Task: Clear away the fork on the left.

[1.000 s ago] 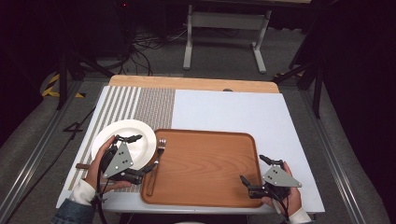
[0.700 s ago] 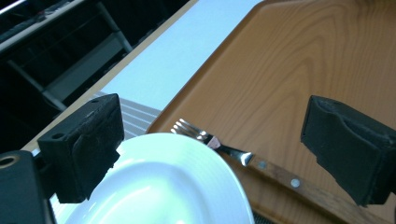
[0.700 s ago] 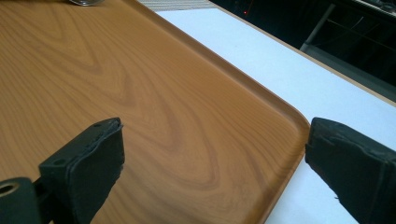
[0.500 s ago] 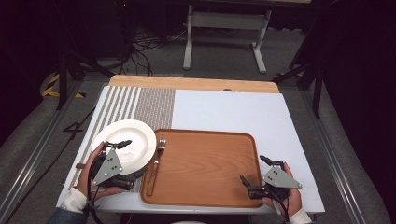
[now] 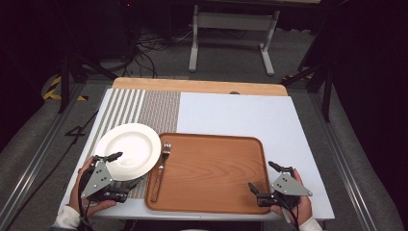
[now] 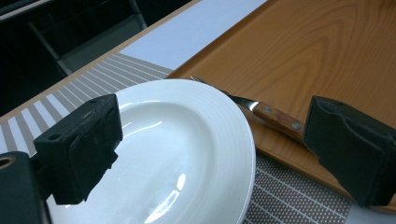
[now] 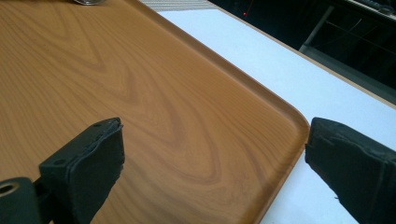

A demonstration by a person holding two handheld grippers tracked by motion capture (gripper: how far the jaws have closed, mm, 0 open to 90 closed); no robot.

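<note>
I am holding my left claw (image 5: 118,175) wide apart over the near rim of the plate (image 5: 128,150), which is lying on the mat near the table's left front corner, just beside the tray (image 5: 211,168) and its fork (image 5: 160,168). I am aiming to straddle the rim squarely, keeping clear of the fork. My right claw (image 5: 263,177) is waiting spread at the tray's near right corner.

White round plate (image 5: 129,150), empty, glossy with a ribbed rim, lies flat at the lower left of the high view on the striped placemat (image 5: 144,108). Its right edge sits just beside the tray's left rim. Wooden tray (image 5: 211,171): rectangular, rounded corners, raised lip, flat at centre-bottom. Fork (image 5: 160,169) lies along the tray's left edge, tines pointing up-frame, wooden handle.
</note>
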